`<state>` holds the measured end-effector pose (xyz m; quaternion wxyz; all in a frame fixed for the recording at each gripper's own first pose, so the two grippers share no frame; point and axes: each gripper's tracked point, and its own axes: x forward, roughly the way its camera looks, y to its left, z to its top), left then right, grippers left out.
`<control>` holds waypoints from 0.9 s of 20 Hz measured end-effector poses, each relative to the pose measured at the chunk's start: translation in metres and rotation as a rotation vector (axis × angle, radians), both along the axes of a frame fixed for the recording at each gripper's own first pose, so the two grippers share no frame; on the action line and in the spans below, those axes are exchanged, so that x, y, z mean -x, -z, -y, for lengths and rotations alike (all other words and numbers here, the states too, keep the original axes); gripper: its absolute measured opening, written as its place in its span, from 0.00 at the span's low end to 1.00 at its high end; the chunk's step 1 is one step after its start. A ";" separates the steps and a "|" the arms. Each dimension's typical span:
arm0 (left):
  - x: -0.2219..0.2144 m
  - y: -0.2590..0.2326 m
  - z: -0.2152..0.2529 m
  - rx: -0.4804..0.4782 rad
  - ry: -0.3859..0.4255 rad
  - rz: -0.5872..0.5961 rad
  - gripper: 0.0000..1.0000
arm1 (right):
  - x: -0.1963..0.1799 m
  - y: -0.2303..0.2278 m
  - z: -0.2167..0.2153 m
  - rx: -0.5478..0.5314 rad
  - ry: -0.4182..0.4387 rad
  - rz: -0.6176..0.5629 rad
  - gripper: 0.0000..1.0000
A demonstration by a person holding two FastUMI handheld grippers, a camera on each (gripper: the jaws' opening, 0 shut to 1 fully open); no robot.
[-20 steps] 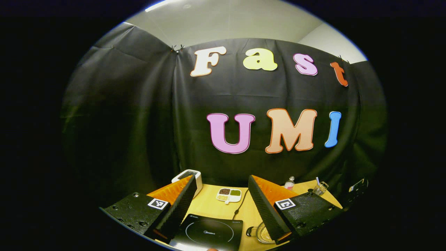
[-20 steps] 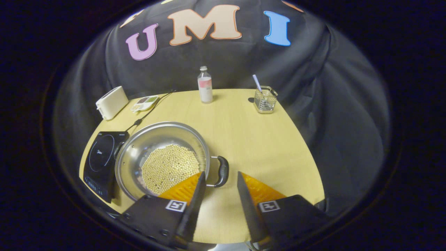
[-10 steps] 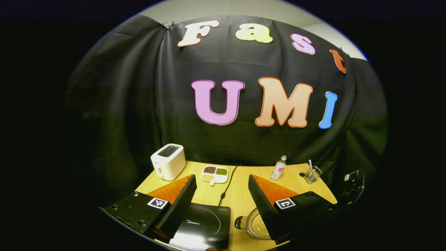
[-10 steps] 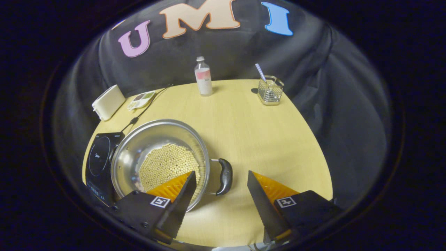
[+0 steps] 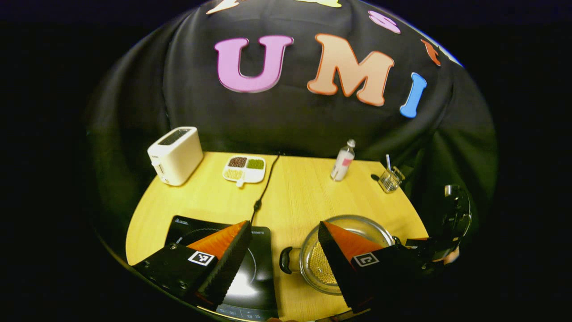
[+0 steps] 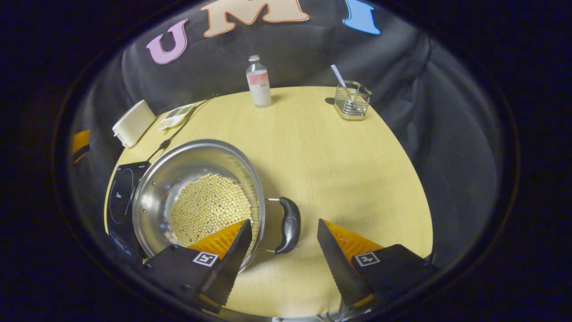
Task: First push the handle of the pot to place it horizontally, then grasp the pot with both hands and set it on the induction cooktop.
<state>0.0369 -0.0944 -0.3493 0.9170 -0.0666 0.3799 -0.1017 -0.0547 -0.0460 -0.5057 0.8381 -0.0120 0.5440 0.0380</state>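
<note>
the pot (image 6: 196,197), steel and holding a bed of pale beads, sat on the yellow table (image 6: 321,147) just beside the induction cooktop (image 5: 263,259), not yet on it. its two black handles already lay level, one toward each side: the right handle (image 6: 288,219) pointed at the right gripper (image 6: 281,250), whose fingers stood wide apart and empty just short of it, lined up as if to close on that grip. the left gripper (image 5: 281,259) hung above the cooktop's near edge with fingers equally wide and holding nothing, the pot's left handle (image 5: 286,260) lying between them farther off. judging by this, the lift was next. a toaster (image 5: 173,155), a bottle (image 6: 258,82) and a wire holder (image 6: 353,99) stood well clear at the back.
</note>
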 end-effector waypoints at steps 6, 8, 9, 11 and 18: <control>0.020 0.065 0.018 0.053 0.045 -0.168 0.97 | 0.009 0.006 -0.004 -0.025 0.038 -0.012 0.95; 0.027 0.085 0.019 0.060 0.048 -0.223 0.97 | 0.011 0.006 -0.003 -0.028 0.047 -0.011 0.94; 0.031 0.092 0.019 0.064 0.049 -0.246 0.97 | 0.011 0.007 -0.005 -0.028 0.052 -0.012 0.95; 0.037 0.104 0.023 0.085 0.061 -0.289 0.98 | 0.011 0.009 -0.004 -0.029 0.059 -0.014 0.94; 0.045 0.132 0.035 0.114 0.083 -0.370 0.97 | 0.012 0.009 0.001 -0.028 0.075 -0.023 0.94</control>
